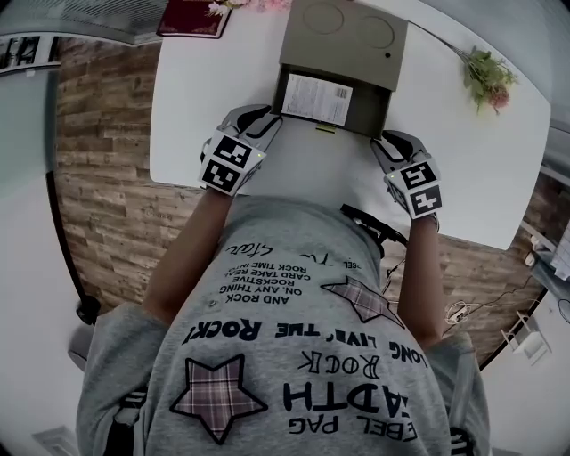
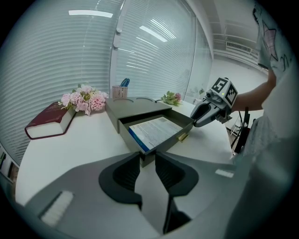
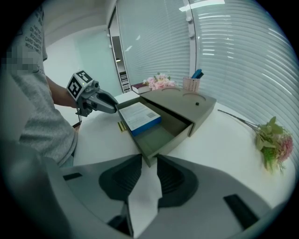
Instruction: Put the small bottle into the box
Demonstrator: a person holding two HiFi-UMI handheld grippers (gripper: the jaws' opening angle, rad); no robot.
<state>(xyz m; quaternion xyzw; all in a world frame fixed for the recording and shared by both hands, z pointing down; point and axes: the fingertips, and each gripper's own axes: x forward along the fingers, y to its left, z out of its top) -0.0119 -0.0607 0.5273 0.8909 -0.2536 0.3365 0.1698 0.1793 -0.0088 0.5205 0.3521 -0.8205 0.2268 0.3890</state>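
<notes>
Grey box (image 1: 343,40) has drawer (image 1: 378,114) out w/ just a carton (image 1: 316,98) inside, small bottle in no view; left gripper (image 1: 270,118) & right gripper (image 1: 383,144), jaws apart & empty at drawer front, prob. must find it next.

The room was bright and evenly lit: daylight filtered through the slatted blinds (image 2: 154,51), and a light strip (image 2: 91,13) glared overhead. The white surface (image 1: 499,169) looked almost washed out, with soft shadow inside the open box (image 1: 343,40). Every view bulged fisheye-fashion; two fell to black at the corners.
</notes>
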